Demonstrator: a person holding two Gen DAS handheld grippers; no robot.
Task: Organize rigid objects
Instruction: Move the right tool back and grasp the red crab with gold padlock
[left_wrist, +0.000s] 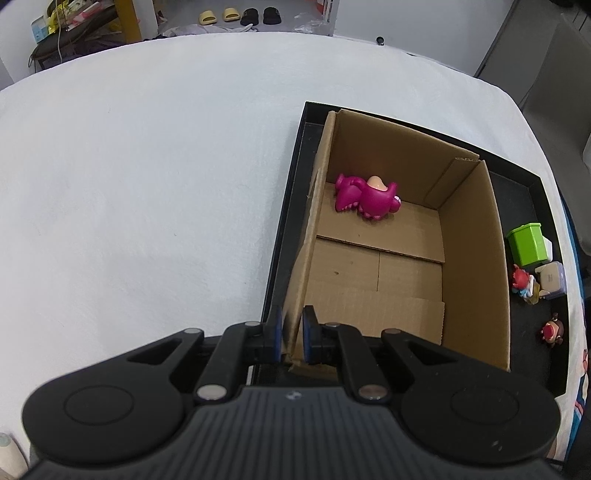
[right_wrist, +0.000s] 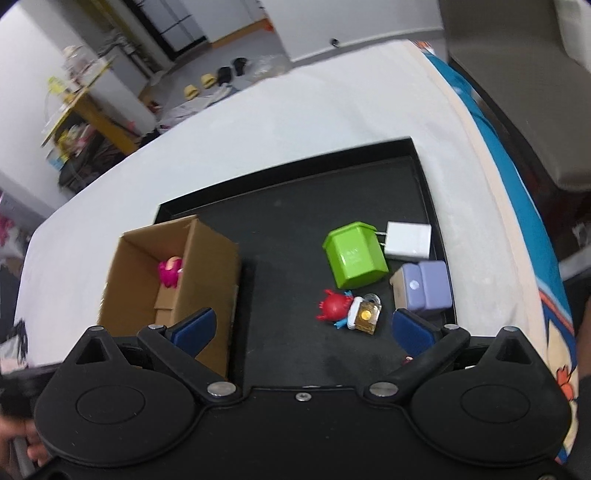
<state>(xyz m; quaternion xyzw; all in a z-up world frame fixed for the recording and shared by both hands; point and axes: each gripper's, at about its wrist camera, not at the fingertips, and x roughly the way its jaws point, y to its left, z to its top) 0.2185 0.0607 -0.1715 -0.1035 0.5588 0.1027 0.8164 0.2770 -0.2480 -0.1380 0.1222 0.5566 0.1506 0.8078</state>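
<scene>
The black tray (right_wrist: 295, 206) lies on a white-covered surface (left_wrist: 147, 166), and everything else is placed against it. The cardboard box (left_wrist: 472, 258) stands in the tray's left part, open at the top. Only one thing is in it so far: the pink figure (left_wrist: 365, 197), lying at the far end of the box floor.

The rest waits on the bare tray floor to the right of the box: the green bin (right_wrist: 354, 254) on its side, the white charger (right_wrist: 408, 240) just behind it, the lilac case (right_wrist: 424, 284) beside it, the red crab toy (right_wrist: 334, 304) and the small amber bottle (right_wrist: 365, 317) touching each other in front, and a brown figurine (left_wrist: 552, 328) nearest the tray's front edge.

The left gripper (left_wrist: 290, 338) has its fingers clamped on the box's near wall, seemingly steadying it. The right gripper (right_wrist: 303, 328) hangs over the loose items, fingers spread wide and empty.

By my reckoning the sorting is barely started: one in, about six to go.
</scene>
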